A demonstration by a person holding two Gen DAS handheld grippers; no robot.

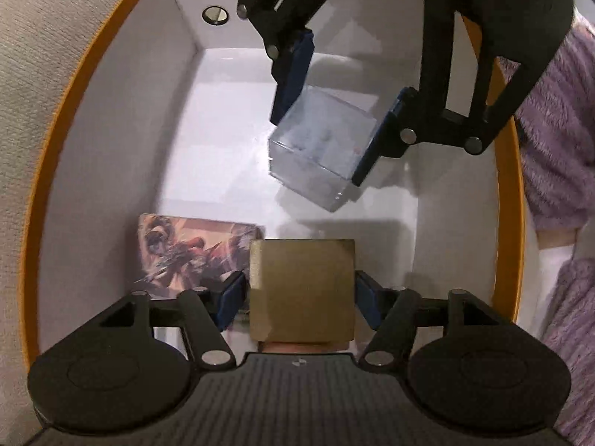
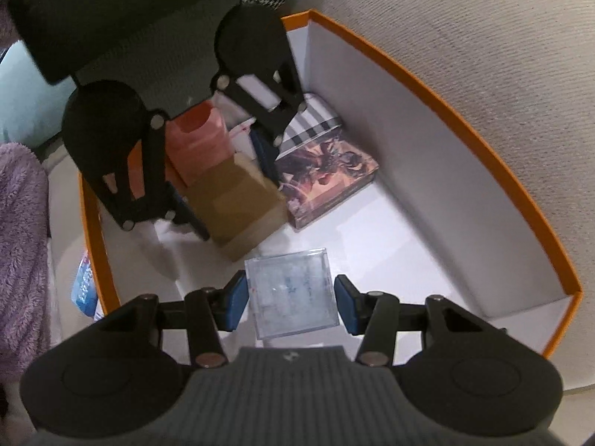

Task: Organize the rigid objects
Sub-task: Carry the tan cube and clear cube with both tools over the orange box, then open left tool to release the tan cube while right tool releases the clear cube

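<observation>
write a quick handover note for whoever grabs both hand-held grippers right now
Left hand-held gripper: jaws apart around the tan box, which sits in the orange-rimmed box beside the illustrated box; pads look clear of it.
Right hand-held gripper: holds the clear plastic case just above the floor of that box.
Left to do: back the left off, set the case down.

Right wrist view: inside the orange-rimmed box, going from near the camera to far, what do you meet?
clear plastic case between the right gripper's pads → tan cardboard box → pink container
</observation>
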